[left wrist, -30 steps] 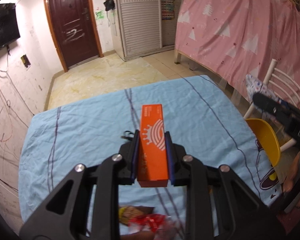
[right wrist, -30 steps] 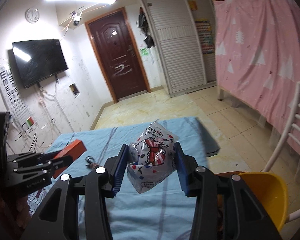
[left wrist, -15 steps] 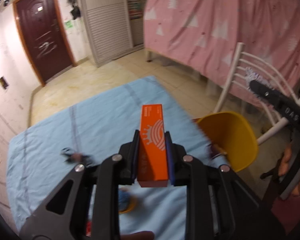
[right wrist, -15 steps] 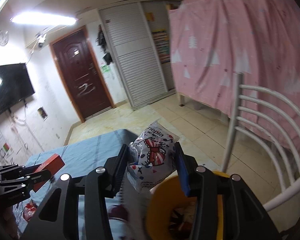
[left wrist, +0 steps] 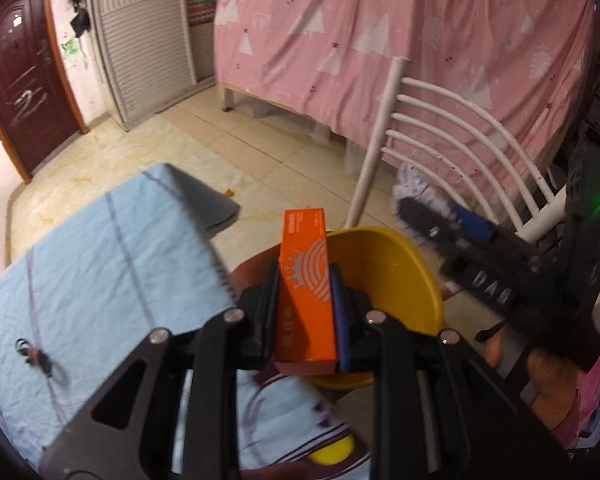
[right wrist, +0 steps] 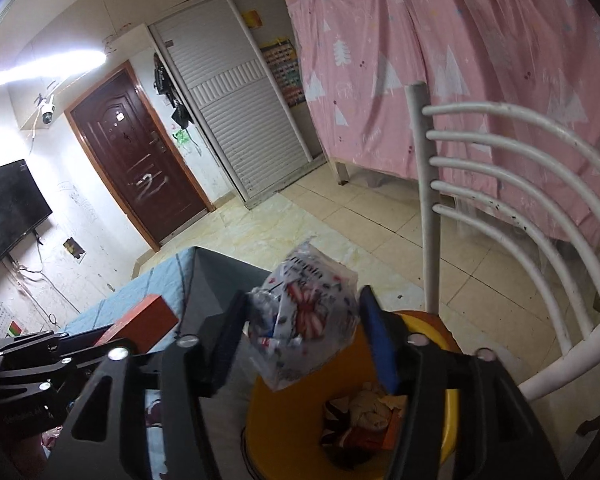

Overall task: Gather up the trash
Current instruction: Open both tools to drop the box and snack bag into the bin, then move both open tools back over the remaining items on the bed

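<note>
2 pieces of trash now hang over the yellow bin (right wrist: 448, 432). The right gripper (right wrist: 300, 344) has just spread its jaws, freeing the plastic wrapper (right wrist: 304, 320) above the bin, so that piece should drop in. The left gripper (left wrist: 305, 320) stays clamped on the orange box (left wrist: 306, 288), now at the bin's rim.

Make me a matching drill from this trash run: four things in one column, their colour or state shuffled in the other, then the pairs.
Things:
1. box
2. tissue pack
3. bin
4. chair

States:
A. white, curved slats
B. yellow, trash already inside
C. orange, clamped in the left gripper
D. between the right gripper's jaws, which have just been opening, above the bin

Pairs: 1-C, 2-D, 3-B, 4-A
</note>
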A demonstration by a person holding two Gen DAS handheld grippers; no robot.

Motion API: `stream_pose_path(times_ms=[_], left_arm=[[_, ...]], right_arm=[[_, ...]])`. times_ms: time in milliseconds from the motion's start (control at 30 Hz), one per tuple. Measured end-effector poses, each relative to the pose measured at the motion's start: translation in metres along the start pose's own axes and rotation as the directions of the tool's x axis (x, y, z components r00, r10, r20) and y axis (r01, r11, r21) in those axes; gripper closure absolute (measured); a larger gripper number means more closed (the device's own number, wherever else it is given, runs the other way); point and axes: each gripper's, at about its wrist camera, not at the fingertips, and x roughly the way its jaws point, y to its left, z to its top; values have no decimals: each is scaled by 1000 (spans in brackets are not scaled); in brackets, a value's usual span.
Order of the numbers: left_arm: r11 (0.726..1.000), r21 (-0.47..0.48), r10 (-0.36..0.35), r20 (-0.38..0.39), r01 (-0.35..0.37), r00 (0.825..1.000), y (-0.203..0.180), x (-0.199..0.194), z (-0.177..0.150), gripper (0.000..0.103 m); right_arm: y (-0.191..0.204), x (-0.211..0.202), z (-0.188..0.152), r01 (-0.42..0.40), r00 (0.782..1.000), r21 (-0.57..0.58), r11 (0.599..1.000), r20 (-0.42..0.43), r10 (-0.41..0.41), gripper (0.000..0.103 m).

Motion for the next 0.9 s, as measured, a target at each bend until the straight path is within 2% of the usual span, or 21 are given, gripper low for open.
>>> stream_pose_path(times_ms=[33,67,133,400,567,767,900], left_arm=[[1000,-3,-2,-4,2,1000,-2,2,1,78],[1000,-11,-4,-8,4,1000,-3,4,4,61],[999,-31,-17,-7,16,1000,-5,7,8,46],[998,-57,-14,-11,13,1000,4,0,0,46],[997,-70,-29,37,32,999,19,-25,-13,46],[997,-72,-13,96,20,995,44,-55,-31,46],[994,-111,17,116,-4,993,76,-72,-47,38]], right_arm=[[-2,0,0,-1,1000,6,1000,0,1,37],[-5,1,0,-2,1000,14,1000,0,2,36],[-7,1,-1,2,1000,23,1000,1,-2,34],[-1,4,-3,-11,1000,32,999,0,11,34],[12,2,-4,-28,1000,9,1000,2,28,34],[41,-3,-5,-57,998,-43,997,3,57,34],[69,-4,-9,-87,996,-90,992,-9,86,33]])
